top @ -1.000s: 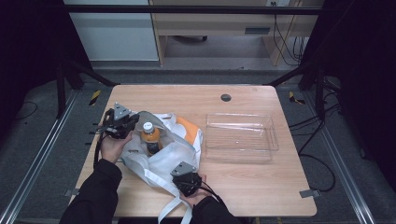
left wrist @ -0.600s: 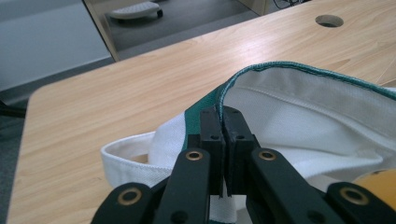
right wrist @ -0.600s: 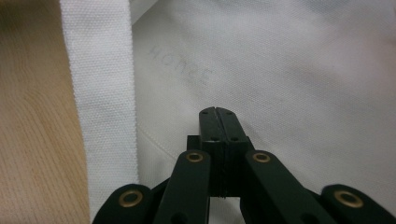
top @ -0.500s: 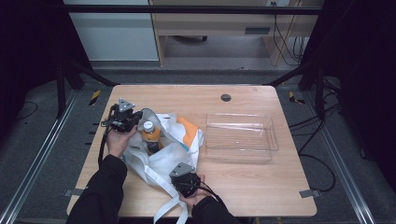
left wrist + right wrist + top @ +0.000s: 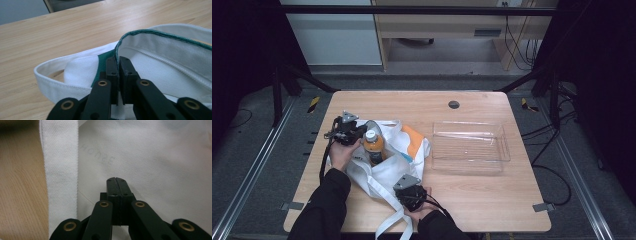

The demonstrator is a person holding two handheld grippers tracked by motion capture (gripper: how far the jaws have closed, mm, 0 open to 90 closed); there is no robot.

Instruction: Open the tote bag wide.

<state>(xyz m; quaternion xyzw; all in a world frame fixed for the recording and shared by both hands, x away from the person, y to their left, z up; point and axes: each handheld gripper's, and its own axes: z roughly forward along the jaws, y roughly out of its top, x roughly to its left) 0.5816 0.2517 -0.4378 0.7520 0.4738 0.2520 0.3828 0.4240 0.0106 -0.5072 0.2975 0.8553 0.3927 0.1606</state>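
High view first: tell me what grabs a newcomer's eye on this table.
A white tote bag sprawls on the table's near left, with a bottle of orange drink standing in its open mouth. The left gripper pinches the bag's green-trimmed rim, while the right gripper is shut against the cloth at the near edge. A clear plastic tray sits empty to the right.

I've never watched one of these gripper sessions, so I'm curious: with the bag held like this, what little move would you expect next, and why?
Probably the left gripper lifts the rim of the white bag a little higher and outward. Its jaws are pinched on the green-trimmed rim, the right gripper rests shut on the cloth near the strap, and an orange bottle stands in the mouth; a wider opening would free it.
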